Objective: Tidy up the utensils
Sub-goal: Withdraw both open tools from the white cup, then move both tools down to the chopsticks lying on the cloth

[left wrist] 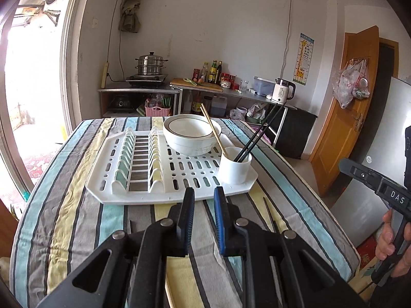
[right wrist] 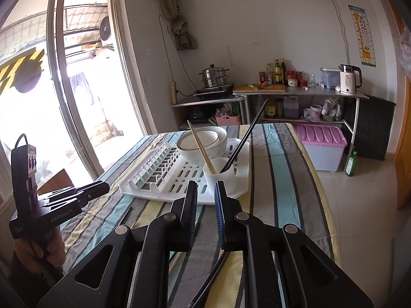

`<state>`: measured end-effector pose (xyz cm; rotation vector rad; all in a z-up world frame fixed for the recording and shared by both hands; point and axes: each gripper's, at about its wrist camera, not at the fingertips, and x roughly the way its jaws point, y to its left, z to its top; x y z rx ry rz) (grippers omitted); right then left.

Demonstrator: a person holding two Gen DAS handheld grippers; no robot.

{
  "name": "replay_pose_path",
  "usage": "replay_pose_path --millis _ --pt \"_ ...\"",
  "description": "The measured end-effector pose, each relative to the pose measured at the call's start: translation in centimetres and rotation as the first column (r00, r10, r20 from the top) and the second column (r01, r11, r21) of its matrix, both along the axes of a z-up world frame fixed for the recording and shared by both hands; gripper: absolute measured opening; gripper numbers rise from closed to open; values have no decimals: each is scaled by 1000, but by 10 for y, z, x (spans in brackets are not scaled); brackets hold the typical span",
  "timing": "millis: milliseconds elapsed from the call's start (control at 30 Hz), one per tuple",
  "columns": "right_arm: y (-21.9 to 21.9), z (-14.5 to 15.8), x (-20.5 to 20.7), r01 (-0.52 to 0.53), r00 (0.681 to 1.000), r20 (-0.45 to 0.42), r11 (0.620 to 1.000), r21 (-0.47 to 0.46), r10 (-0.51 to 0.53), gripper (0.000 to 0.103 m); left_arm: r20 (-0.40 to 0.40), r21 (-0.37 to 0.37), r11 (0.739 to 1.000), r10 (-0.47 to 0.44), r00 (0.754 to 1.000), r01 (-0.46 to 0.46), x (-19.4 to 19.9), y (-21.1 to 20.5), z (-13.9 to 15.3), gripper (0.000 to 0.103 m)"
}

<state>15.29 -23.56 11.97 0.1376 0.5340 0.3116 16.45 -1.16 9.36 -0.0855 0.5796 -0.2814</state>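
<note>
One white slotted plastic drying rack point(left wrist: 143, 195) carries two stacked white bowls point(left wrist: 191, 138), one white cup point(left wrist: 234, 172), two black chopsticks point(left wrist: 259, 133) and one wooden chopstick point(left wrist: 212, 128).

Left claw point(left wrist: 204, 192) and right claw point(right wrist: 206, 187) both slightly parted, empty, angled downward.

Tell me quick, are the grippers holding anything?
Left gripper: open, holding nothing.
Right gripper: open, holding nothing.
</note>
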Motion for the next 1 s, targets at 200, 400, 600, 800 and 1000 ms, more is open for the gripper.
replay_pose_path --millis 200,400,600,800,1000 --pt "3 -25 -26 -16 999 -45 1000 13 17 14 7 20 1000 24 1000 -24 -40 10 -18 16" --pt "5 -46 -41 -15 996 -92 999 29 17 14 -21 25 999 34 999 -33 -64 18 -37 16" --pt "4 -60 -49 -9 992 -126 999 39 14 14 -71 31 999 44 997 -42 -79 23 -57 16" --pt "2 -65 -47 -2 990 -143 999 41 7 14 -90 33 999 17 996 -14 -79 13 -62 16" --pt "1 -68 -41 2 988 -154 999 36 3 14 -115 42 999 -14 993 19 -70 0 -66 16"
